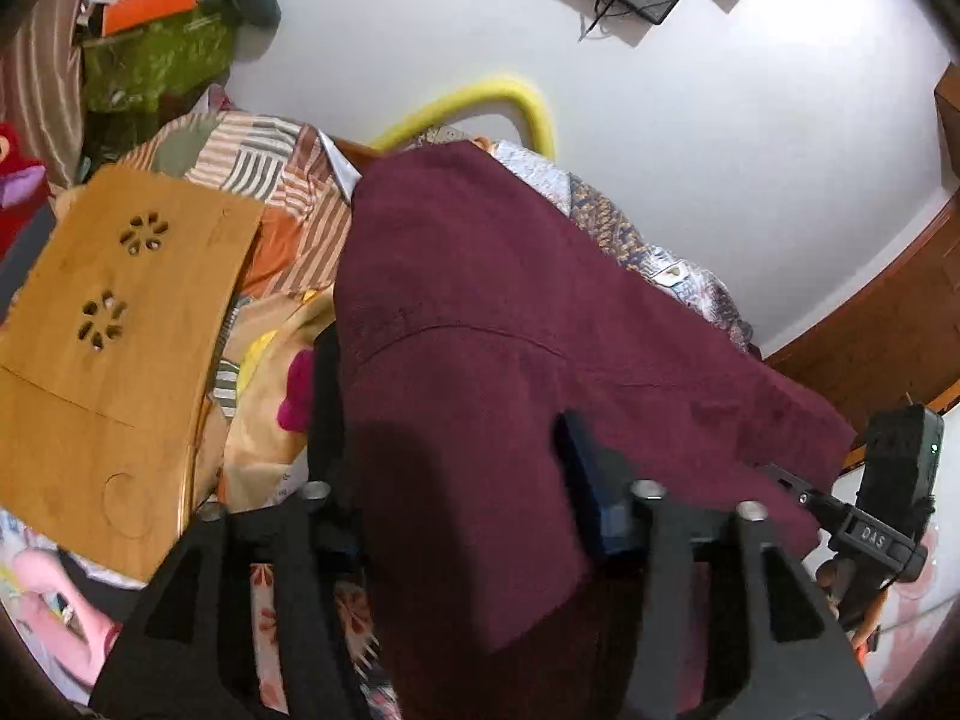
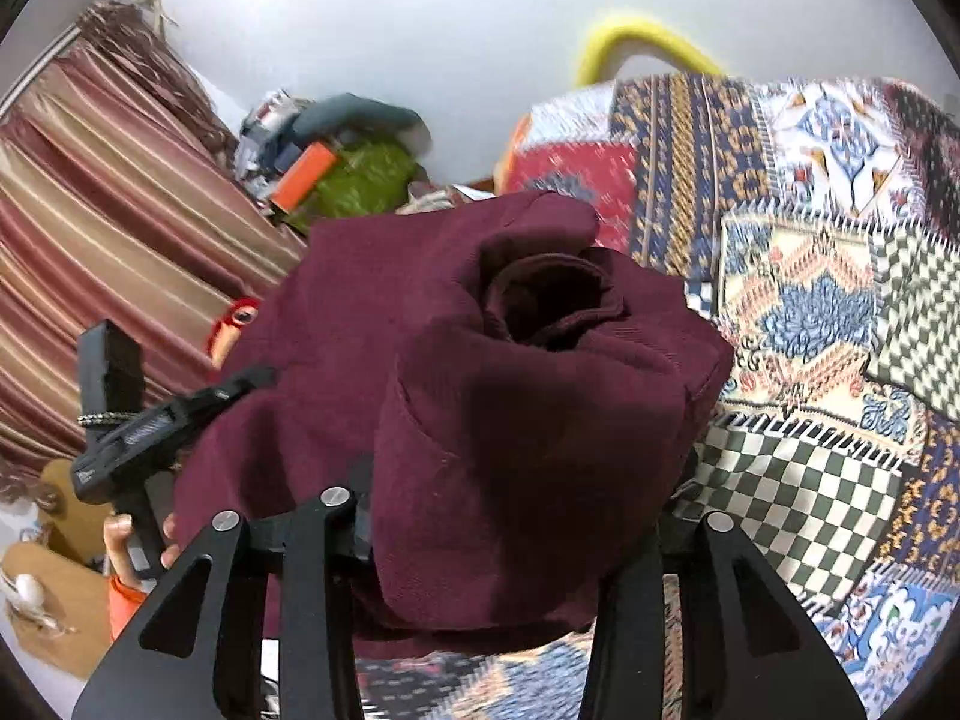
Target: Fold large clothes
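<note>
The maroon garment hangs draped over both tools above the bed, which wears a patchwork quilt. Taking the garment as the landmark: the left hand-held gripper sits under its left portion, and the right hand-held gripper sits under its right portion, so neither hand is nearer; each carries one end of the same cloth.

In the left wrist view the cloth falls between the two fingers, which stand spread with a gap on either side of the fabric. No pad is plainly pressing, so this side seems to be letting go or only supporting the cloth. In the right wrist view a thick bunch fills the space between the fingers, whose tips are buried in it; whether they actually pinch cannot be told.

The garment's long axis runs from one tool across to the other, roughly side to side over the bed. A round opening, probably a cuff or neck, faces up and away from the right tool, toward the wall behind. A seam curves across the cloth in the left view.

Judging from this, the coming move turns on lowering the cloth onto the quilt just beyond and below it, keeping that side-to-side axis straight. A wooden lap tray lies left of the garment, close enough to snag a trailing edge.
</note>
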Available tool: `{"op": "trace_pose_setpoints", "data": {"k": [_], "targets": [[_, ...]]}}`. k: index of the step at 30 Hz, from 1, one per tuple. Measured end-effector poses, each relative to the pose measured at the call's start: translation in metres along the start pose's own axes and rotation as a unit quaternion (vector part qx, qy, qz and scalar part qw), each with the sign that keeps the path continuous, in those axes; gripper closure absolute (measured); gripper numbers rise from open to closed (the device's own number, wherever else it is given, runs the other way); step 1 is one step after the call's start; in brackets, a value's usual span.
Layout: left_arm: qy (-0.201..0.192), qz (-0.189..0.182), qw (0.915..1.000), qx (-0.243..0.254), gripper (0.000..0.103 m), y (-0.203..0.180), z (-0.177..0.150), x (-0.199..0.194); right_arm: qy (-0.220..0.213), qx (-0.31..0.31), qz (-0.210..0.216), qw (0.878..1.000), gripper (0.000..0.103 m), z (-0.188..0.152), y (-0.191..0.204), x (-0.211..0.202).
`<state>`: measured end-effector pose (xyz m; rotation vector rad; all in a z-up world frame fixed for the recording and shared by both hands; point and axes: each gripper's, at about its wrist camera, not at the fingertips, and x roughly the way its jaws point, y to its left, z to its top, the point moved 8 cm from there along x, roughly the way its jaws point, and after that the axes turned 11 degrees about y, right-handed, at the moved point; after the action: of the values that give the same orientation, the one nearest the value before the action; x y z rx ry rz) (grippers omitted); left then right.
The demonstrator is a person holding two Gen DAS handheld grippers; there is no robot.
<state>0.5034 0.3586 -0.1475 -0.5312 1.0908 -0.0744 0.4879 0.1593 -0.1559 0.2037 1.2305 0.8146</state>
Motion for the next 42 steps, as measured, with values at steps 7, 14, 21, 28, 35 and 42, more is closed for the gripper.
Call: {"op": "trace_pose_setpoints", "data": {"k": [7,14,21,28,35,42], "targets": [[-0.009,-0.027,0.9996,0.006,0.016,0.008,-0.008,0.001,0.019,-0.017,-0.024,0.999,0.055,-0.02,0.003,-0.015],[-0.028,0.082,0.9953,0.042,0.016,-0.014,-0.029,-0.03,0.022,0.016,-0.066,0.997,0.04,-0.036,-0.001,-0.04],[-0.057,0.128,0.9867,0.083,0.016,-0.045,-0.062,-0.082,-0.028,-0.044,-0.132,0.99,0.04,-0.057,0.026,-0.103],[-0.125,0.12,0.9774,0.122,0.016,-0.098,-0.106,-0.157,-0.134,-0.142,-0.166,0.967,0.04,-0.093,0.097,-0.177],[-0.23,0.103,0.955,0.156,0.016,-0.15,-0.169,-0.246,-0.234,-0.187,-0.147,0.943,0.04,-0.134,0.152,-0.236],[-0.337,0.105,0.9159,0.191,0.016,-0.186,-0.242,-0.309,-0.33,-0.219,-0.133,0.908,0.04,-0.184,0.195,-0.277]]}}
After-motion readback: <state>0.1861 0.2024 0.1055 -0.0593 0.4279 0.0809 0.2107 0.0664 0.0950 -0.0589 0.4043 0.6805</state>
